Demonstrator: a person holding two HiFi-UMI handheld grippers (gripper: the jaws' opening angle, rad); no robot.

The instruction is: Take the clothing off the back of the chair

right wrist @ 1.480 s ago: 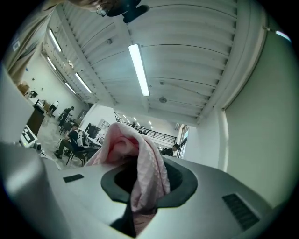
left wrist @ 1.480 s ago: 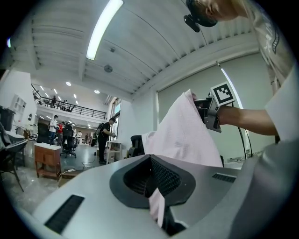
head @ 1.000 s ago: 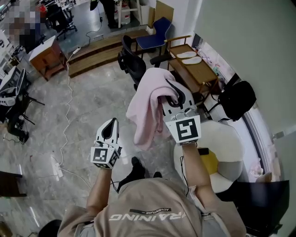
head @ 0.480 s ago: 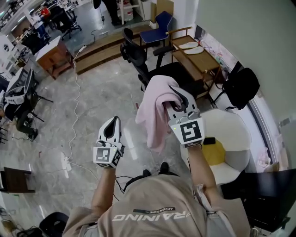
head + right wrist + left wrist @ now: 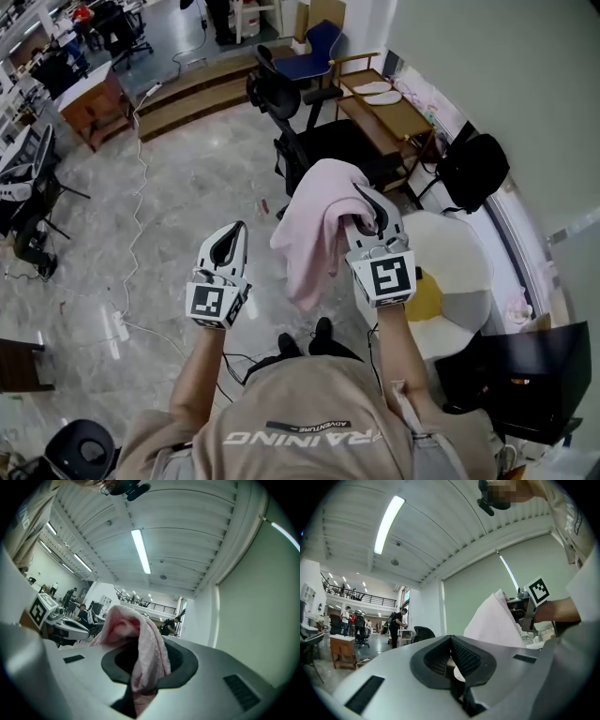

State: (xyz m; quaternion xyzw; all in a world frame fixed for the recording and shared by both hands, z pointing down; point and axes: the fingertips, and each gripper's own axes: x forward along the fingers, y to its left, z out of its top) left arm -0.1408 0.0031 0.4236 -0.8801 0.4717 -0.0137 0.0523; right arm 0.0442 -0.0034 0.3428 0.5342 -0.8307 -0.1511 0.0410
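The pink garment (image 5: 317,225) is off the black chair (image 5: 314,141). It hangs in the air over the stone floor (image 5: 178,187) in front of the person, and the chair stands a little behind it. The right arm is stretched forward and holds the right gripper (image 5: 368,211) about level. Its jaws are nearly closed and pinch a fold of the garment, while the rest of the cloth falls down on the left side of the gripper. The left arm is also stretched forward, beside the right one. The left gripper (image 5: 230,244) has its jaws together and holds nothing. It is apart from the cloth.
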